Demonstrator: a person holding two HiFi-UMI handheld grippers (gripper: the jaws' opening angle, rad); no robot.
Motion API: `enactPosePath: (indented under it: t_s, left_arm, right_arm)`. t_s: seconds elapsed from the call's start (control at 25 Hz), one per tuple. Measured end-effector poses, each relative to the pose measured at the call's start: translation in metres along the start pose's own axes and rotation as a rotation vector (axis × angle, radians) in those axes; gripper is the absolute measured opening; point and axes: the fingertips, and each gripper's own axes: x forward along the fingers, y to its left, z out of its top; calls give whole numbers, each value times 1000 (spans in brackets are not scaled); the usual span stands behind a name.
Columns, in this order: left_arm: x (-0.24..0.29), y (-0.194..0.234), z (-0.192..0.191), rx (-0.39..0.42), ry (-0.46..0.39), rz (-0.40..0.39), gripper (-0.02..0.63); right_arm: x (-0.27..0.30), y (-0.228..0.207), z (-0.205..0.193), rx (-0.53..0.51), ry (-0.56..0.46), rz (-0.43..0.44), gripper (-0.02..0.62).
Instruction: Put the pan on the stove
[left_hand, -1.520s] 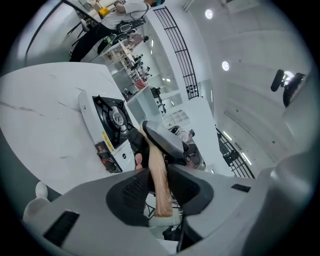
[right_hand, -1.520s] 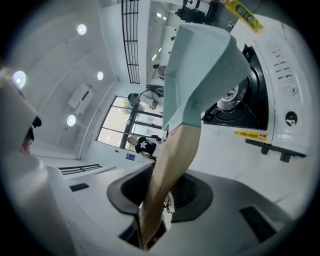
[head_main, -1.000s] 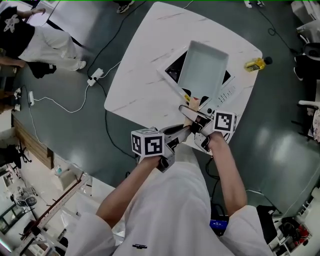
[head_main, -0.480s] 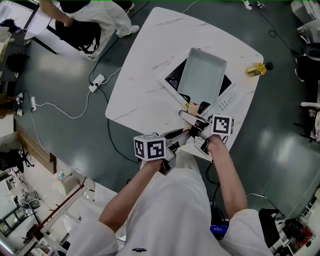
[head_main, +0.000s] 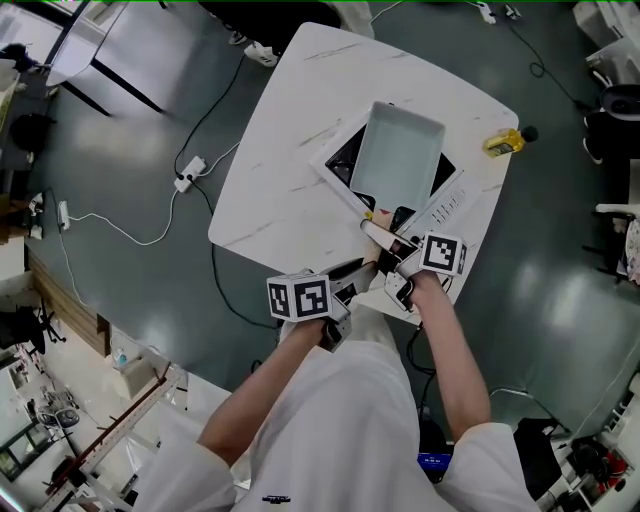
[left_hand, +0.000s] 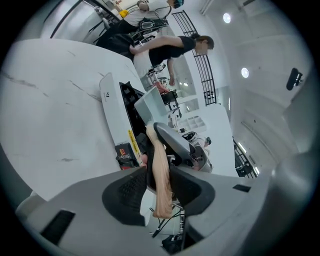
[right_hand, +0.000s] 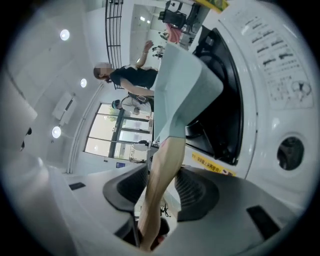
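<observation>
A: Pan (head_main: 398, 160) – where's it seen?
B: Over the stove (head_main: 452, 196) in head view, w/ most of the black glass covered. Whether it's set down or held just above can't be told.

A: How's it described?
B: Rectangular, pale grey-green, shallow. A light wooden handle (head_main: 378, 231) is pointed back toward the person.

A: Left gripper (head_main: 352, 272)?
B: Clamped on the handle nr its free end. In the left gripper view the wood (left_hand: 159, 175) is pinched btwn both dark pads.

A: Right gripper (head_main: 396, 246)?
B: Also closed on the handle, farther up, nearer the pan body. In the right gripper view the gap btwn the jaws is filled by the wood (right_hand: 160, 185), and the pan's wall (right_hand: 180, 95) is seen just beyond.

A: Stove?
B: Laid at an angle on the white marbled table (head_main: 290, 140), toward its right side. A white control strip is seen beside the glass, and a yellow label along the near edge.

A: Anything else?
B: A yellow bottle (head_main: 505, 140) w/ a dark cap is laid nr the table's right edge, apart from the stove. A power strip (head_main: 188, 172) and a white cable (head_main: 120, 225) are seen on the floor (head_main: 150, 280), left of the table.
</observation>
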Motion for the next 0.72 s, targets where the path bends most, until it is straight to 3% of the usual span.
enactPosePath:
  t_s: [0.16, 0.4, 0.48, 0.56, 0.72]
  left_arm:
    - [-3, 7, 3, 12, -6, 35, 195]
    - [-17, -2, 28, 76, -57, 48, 199]
    - [-23, -7, 37, 117, -76, 61, 199]
    - [-29, -13, 49, 164, -104, 65, 199]
    - [-48, -37, 77, 329, -180, 101, 169]
  right_arm:
    - [-15, 0, 7, -12, -51, -35, 262]
    - [-52, -4, 22, -139, -101, -199, 290]
    - [-68, 2, 28, -195, -144, -257, 288]
    - [-85, 12, 36, -305, -201, -335, 212]
    - [-111, 49, 43, -479, -276, -389, 201]
